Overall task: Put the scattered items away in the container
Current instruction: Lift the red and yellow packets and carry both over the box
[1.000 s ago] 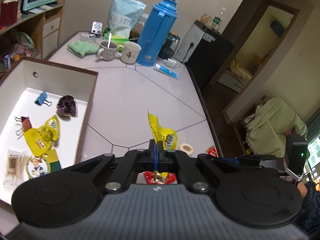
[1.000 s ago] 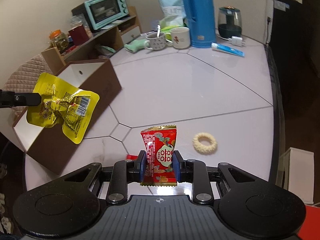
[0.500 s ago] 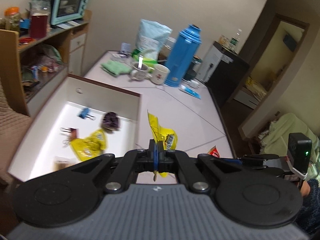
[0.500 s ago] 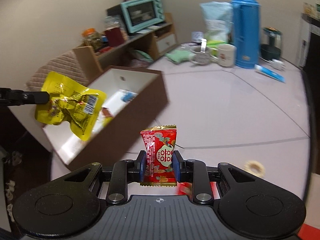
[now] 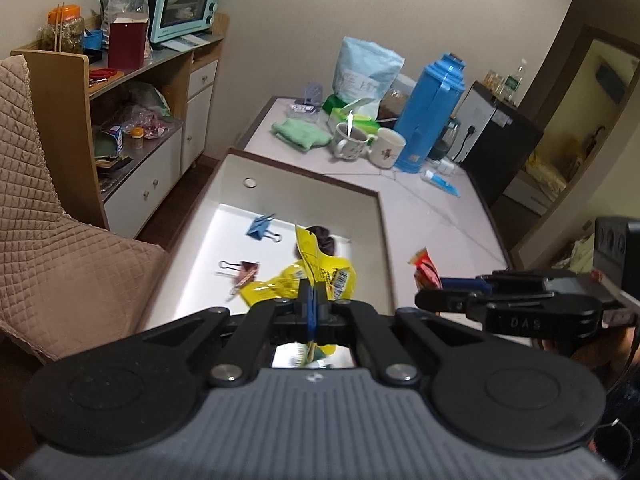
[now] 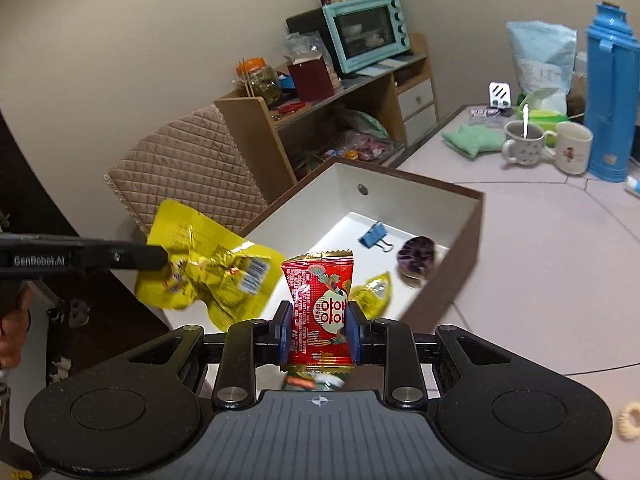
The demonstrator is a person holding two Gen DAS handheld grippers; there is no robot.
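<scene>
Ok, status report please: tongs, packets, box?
Left tongs shut on yellow foil packet. Right tongs shut on red foil packet. Brown white-lined box unobstructed.

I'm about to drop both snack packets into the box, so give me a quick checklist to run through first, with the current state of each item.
1. Left tool clamped on crinkled yellow foil packet: ok.
2. Right tool clamped on red foil snack packet: ok.
3. Yellow packet over the brown, white-lined box: ok in the left wrist view.
4. Red packet fully over the box: cannot tell.
5. Free floor space inside beside blue binder clip and purple scrunchie: ok.
6. The two tools apart: ok.
</scene>
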